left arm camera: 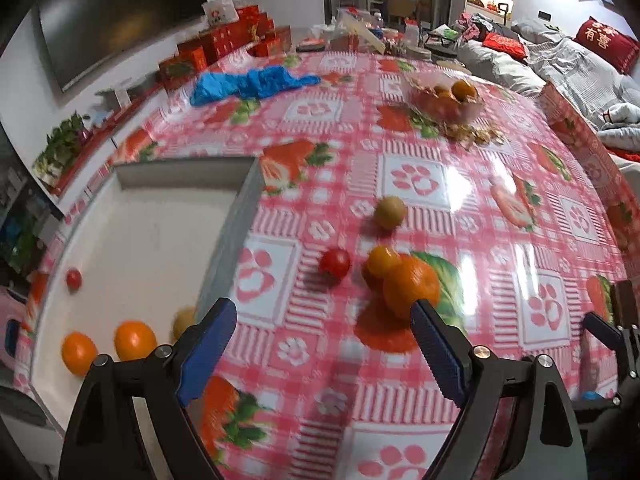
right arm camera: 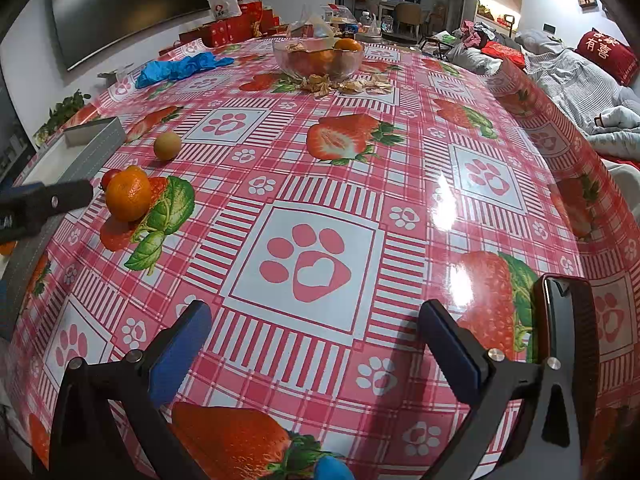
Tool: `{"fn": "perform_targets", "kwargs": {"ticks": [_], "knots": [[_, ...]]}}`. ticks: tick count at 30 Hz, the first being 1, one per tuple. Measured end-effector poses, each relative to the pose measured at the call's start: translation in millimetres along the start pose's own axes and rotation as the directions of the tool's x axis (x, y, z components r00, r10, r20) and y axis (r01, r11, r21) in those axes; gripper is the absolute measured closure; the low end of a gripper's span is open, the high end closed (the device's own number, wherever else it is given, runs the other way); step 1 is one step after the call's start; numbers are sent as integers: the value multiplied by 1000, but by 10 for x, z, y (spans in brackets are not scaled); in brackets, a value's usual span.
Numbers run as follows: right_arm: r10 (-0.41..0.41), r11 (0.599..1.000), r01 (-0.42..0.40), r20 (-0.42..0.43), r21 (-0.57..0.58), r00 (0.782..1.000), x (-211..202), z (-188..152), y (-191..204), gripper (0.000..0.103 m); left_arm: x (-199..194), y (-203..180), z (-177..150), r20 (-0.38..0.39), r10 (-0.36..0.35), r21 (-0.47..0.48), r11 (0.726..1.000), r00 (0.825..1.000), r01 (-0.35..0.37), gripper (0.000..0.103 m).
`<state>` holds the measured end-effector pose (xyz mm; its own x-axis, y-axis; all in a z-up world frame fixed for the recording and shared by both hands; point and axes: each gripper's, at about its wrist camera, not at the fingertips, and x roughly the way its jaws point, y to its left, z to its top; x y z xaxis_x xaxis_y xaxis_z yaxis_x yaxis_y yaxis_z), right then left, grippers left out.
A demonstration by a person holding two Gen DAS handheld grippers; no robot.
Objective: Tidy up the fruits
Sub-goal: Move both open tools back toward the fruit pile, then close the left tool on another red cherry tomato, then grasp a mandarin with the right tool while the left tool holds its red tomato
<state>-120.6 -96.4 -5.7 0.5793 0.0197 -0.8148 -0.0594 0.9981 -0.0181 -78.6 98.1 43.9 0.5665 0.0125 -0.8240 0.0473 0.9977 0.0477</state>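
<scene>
A white tray (left arm camera: 132, 216) lies at the left on the table; it holds two oranges (left arm camera: 134, 339), a red tomato (left arm camera: 73, 279) and a brownish fruit (left arm camera: 183, 320). On the cloth to its right lie a big orange (left arm camera: 410, 286), a small orange (left arm camera: 382, 260), a red tomato (left arm camera: 335, 263) and a brown-green fruit (left arm camera: 390, 212). My left gripper (left arm camera: 324, 322) is open and empty, just in front of the big orange. My right gripper (right arm camera: 316, 326) is open and empty over bare cloth; the big orange (right arm camera: 128, 196) and brown-green fruit (right arm camera: 167, 145) lie far to its left.
A glass bowl (right arm camera: 318, 58) with oranges and peel scraps around it stands at the far middle. A blue cloth (right arm camera: 176, 67) lies at the far left. Red boxes (left arm camera: 224, 40) line the back. A dark phone (right arm camera: 560, 328) stands by my right finger. Table edge drops right.
</scene>
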Motion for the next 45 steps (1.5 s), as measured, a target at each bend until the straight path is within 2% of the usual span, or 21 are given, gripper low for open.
{"fn": "perform_targets", "kwargs": {"ticks": [5, 8, 10, 11, 12, 14, 16, 20, 23, 25, 27, 29, 31, 32, 35, 45], "knots": [[0, 1000, 0, 0, 0, 1000, -3, -2, -2, 0, 81, 90, 46, -4, 64, 36, 997, 998, -64, 14], [1, 1000, -1, 0, 0, 1000, -1, -1, -3, 0, 176, 102, 45, -28, 65, 50, 997, 997, -63, 14], [1, 1000, -1, 0, 0, 1000, -1, -1, -4, 0, 210, 35, 47, -18, 83, 91, 993, 996, -81, 14], [1, 1000, -1, 0, 0, 1000, -3, -3, -3, 0, 229, -4, 49, -18, 85, 111, 990, 996, -82, 15], [1, 1000, -1, 0, 0, 1000, -1, -1, -4, 0, 252, -34, 53, -23, 77, 123, 990, 997, -74, 24], [1, 1000, -1, 0, 0, 1000, -4, -3, -3, 0, 325, -104, 59, -56, 56, 145, 988, 997, -47, 30], [1, 1000, -1, 0, 0, 1000, -3, -3, -4, 0, 409, -155, 66, -50, 71, 159, 985, 996, -62, 30], [1, 1000, -1, 0, 0, 1000, -4, -3, -4, 0, 466, -141, 118, -29, 50, 137, 990, 998, -45, 30], [1, 1000, -1, 0, 0, 1000, -1, -1, -6, 0, 505, -140, 178, -29, 39, 134, 990, 999, -34, 39], [1, 1000, -1, 0, 0, 1000, -3, -2, -5, 0, 515, -137, 193, -32, 15, 128, 992, 999, -10, 49], [2, 1000, -2, 0, 0, 1000, -4, -3, -5, 0, 513, -145, 192, -33, -15, 121, 992, 999, 19, 68], [2, 1000, -2, 0, 0, 1000, -4, -3, -4, 0, 506, -157, 186, -35, -34, 112, 993, 999, 38, 74], [2, 1000, -2, 0, 0, 1000, -2, -2, -5, 0, 502, -155, 181, -33, -35, 99, 994, 999, 38, 75], [2, 1000, -2, 0, 0, 1000, -4, -3, -4, 0, 506, -145, 181, -36, -49, 87, 995, 998, 52, 80], [2, 1000, -2, 0, 0, 1000, -3, -3, -4, 0, 503, -106, 165, -39, -76, 58, 995, 996, 78, 79], [2, 1000, -2, 0, -1, 1000, -4, -2, -5, 0, 345, -55, -63, -22, -94, 64, 993, 995, 95, 80]]}}
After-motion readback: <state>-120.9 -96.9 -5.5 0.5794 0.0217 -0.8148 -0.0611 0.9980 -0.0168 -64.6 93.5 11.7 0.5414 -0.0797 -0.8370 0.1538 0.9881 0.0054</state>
